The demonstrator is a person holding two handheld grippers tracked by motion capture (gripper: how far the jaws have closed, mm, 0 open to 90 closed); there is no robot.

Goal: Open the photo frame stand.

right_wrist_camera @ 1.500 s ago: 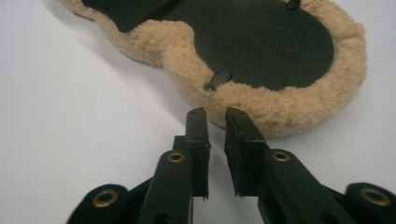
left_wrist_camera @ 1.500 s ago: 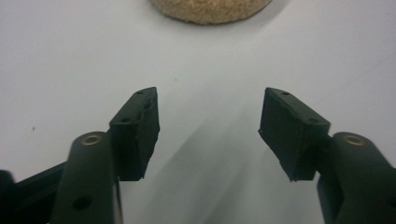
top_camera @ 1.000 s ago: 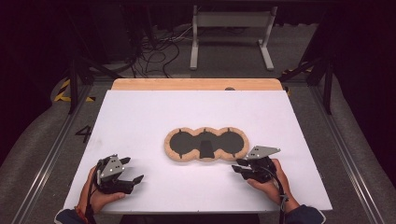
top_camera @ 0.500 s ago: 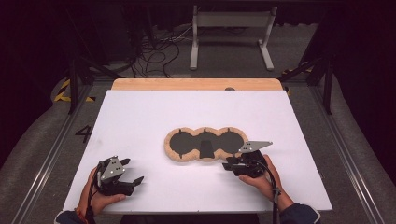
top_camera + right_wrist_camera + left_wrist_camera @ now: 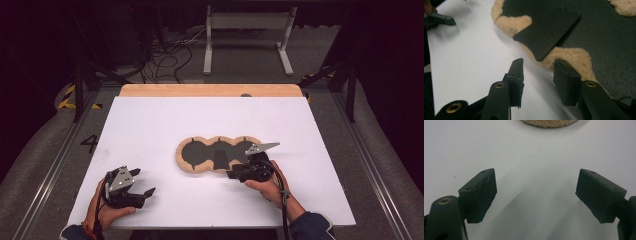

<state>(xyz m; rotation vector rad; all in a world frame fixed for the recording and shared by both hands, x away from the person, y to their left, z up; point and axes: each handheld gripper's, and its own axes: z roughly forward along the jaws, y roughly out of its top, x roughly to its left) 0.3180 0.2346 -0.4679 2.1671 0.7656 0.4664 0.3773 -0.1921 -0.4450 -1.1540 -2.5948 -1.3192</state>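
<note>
White tabletop (image 5: 150, 130) bears a fleece-edged black mat (image 5: 220, 154); both hand-held grippers gape, empty.

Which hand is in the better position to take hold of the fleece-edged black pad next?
Probably the right. The right gripper sits at the near edge of the fleece-edged black pad, jaws open and just widening, nothing between them. The left gripper rests apart on the white table.

This is a lab or recording workspace, not a home. A white work board (image 5: 150, 125) lies on a wooden tabletop (image 5: 210, 90) at the centre, flanked by metal rails (image 5: 47, 175) at nine and three o'clock. At twelve o'clock, loose cables (image 5: 167, 52) and a grey metal stand (image 5: 247, 30) sit on grey carpet before darkness; hazard tape (image 5: 67, 97) marks ten o'clock.
</note>
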